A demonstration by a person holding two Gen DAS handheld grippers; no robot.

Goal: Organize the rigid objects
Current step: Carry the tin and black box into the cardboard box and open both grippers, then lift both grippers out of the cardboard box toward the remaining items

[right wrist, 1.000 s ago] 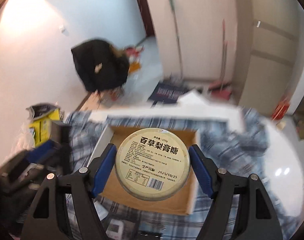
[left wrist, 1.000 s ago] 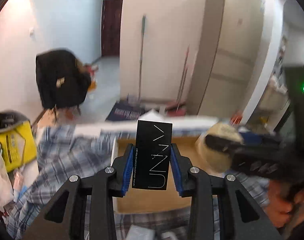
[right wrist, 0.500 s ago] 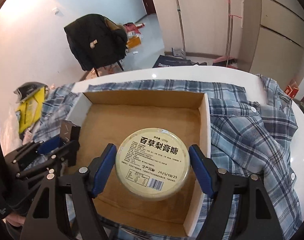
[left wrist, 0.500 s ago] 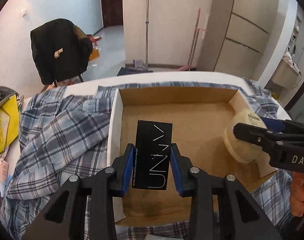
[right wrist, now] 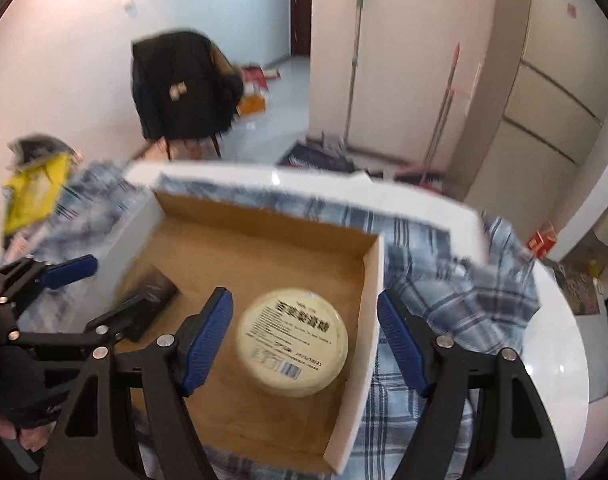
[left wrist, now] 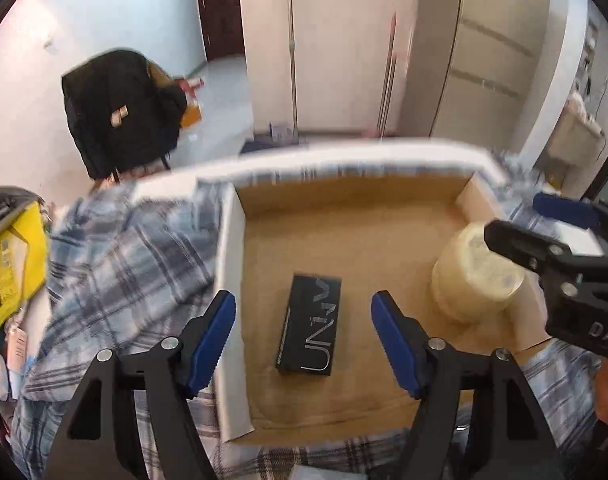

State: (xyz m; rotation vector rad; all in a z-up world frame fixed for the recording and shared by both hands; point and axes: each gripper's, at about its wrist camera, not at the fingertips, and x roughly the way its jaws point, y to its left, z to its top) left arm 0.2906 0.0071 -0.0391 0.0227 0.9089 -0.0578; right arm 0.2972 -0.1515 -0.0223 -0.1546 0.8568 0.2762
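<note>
Cardboard formed the largest thing before us: a shallow open box (left wrist: 351,240), brown inside with white outer walls, resting on a blue plaid shirt (left wrist: 116,264) spread over a white table (right wrist: 559,360). On the box floor we saw a round cream tin (right wrist: 292,344) with a printed label and barcode on its lid, lying flat close beside the right wall. Smaller, a flat black carton (left wrist: 309,334) with pale lettering lay nearer the left wall, apart from the tin. Our left gripper (left wrist: 304,338) had just been opening; its blue pads stood wide on either side of the carton, clear of it. Our right gripper (right wrist: 304,344) also stood wide, pads off the tin. Beyond, a black jacket (left wrist: 116,112) draped a chair.
</note>
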